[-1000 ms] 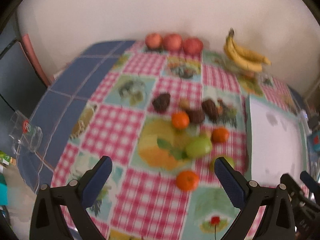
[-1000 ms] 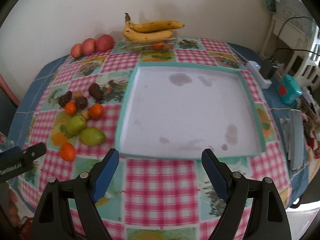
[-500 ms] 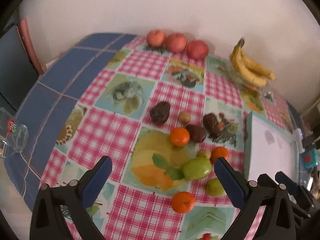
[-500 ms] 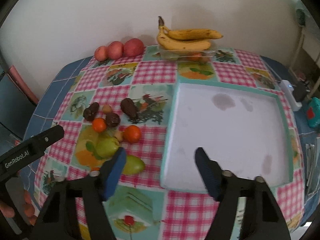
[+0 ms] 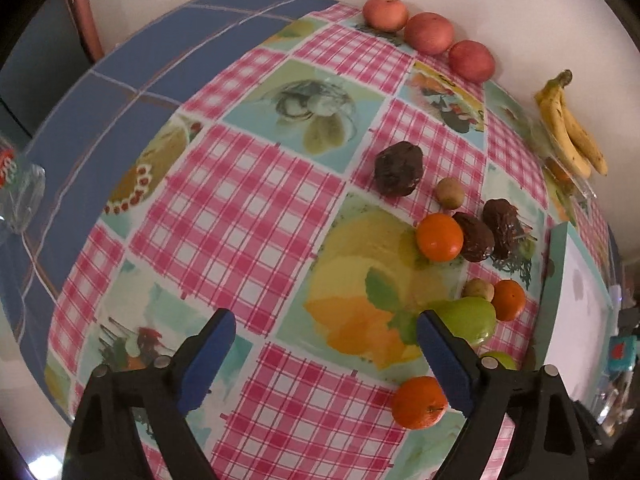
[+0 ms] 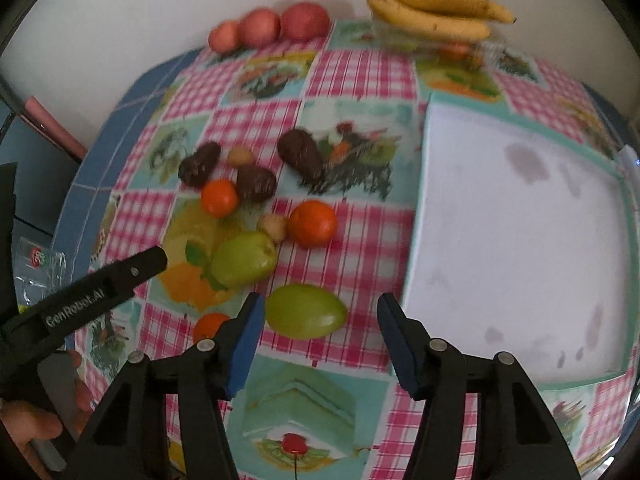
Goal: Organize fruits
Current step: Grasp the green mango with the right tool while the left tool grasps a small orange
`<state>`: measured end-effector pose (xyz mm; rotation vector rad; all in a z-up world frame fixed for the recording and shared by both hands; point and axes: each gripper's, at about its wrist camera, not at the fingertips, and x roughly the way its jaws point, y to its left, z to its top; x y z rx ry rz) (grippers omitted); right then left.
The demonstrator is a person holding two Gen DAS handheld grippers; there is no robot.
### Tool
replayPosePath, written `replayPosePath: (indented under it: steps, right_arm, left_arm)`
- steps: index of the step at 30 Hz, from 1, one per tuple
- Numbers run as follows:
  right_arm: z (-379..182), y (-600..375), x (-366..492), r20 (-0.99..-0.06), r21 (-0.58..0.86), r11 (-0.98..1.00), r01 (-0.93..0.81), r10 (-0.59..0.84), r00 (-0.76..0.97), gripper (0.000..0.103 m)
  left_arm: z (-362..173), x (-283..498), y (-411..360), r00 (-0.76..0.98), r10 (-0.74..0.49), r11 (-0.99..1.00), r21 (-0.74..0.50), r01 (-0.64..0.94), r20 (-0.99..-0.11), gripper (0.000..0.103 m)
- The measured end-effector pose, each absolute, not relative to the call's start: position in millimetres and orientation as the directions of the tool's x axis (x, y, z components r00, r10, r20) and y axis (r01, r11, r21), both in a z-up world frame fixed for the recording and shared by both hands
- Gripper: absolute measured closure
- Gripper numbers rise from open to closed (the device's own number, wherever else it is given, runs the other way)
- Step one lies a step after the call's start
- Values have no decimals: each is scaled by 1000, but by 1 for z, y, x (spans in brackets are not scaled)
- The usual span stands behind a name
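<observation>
A cluster of loose fruit lies on the patterned tablecloth: two green mangoes (image 6: 306,317) (image 6: 243,258), three oranges (image 6: 313,224) (image 6: 219,197) (image 5: 419,402), dark brown fruits (image 6: 300,154) (image 5: 399,168) and small tan ones (image 6: 273,227). My right gripper (image 6: 320,334) is open, its jaws either side of the nearest green mango, just short of it. My left gripper (image 5: 326,354) is open and empty, low over the cloth left of the cluster. The white tray with teal rim (image 6: 416,216) sits right of the fruit.
Three red apples (image 6: 264,26) and a banana bunch (image 6: 432,12) on a clear container line the wall at the back. A glass mug (image 5: 18,196) stands at the table's left edge. Small devices (image 5: 620,354) lie beyond the tray.
Both grippers have moved forward and lower toward the fruit cluster. The right one swung left from the tray to the near green mango and its jaws narrowed a little.
</observation>
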<state>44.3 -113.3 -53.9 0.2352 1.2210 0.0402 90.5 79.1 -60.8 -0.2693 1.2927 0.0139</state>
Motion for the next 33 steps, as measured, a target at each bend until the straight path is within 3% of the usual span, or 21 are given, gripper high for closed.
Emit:
replayPosePath:
  steps: [22,28,33]
  right_arm:
    - [-81,-103,52,-943,216,970,116,176,281,46]
    - [-60,-110,43,-921,246,962,115,195,338,46]
    - [-36,-123,35,-909,198,971,138,129,396,46]
  left_arm:
    - [-61,85,77,241,-190,963,-229,-146,-952,10]
    - [-57,80,67,251,-212,961,-249,-124,-944,11]
    - [-59,71,48,238,-240,962,-263,-74,-941,17]
